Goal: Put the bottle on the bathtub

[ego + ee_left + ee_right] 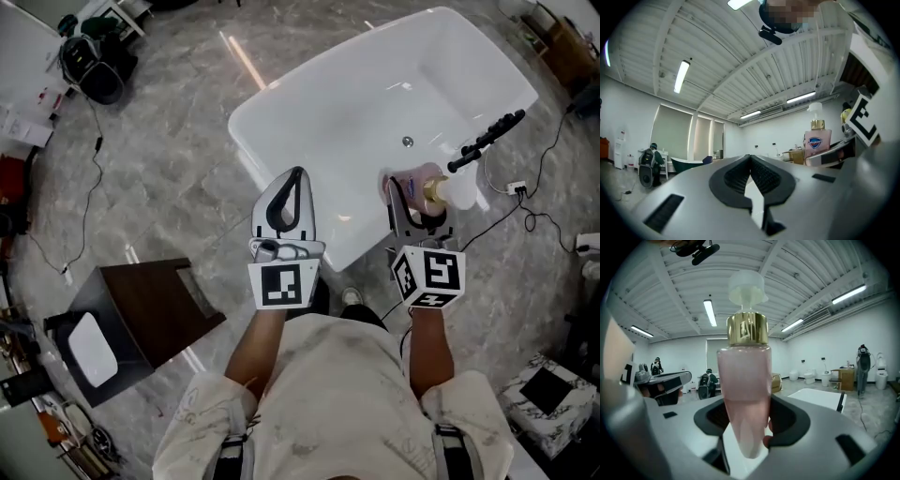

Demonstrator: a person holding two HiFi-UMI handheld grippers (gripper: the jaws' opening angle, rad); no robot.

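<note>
A pink soap bottle [424,178] with a gold collar and a white pump is held by my right gripper [417,194], which is shut on its body. It hangs over the near right rim of the white bathtub [309,122]. In the right gripper view the bottle [743,380] stands upright between the jaws of the right gripper [744,406], with the bathtub [820,397] low at the right. My left gripper [295,178] is shut and empty over the tub's near rim. The left gripper view shows the left gripper [750,158] pressed shut, the bottle [817,140] off to its right.
A black tap with a hand shower [487,139] stands on the tub's right rim. A dark wooden stool [155,309] sits on the floor at the left. Cables and a white socket strip [516,187] lie at the right, a marbled box [548,394] at bottom right.
</note>
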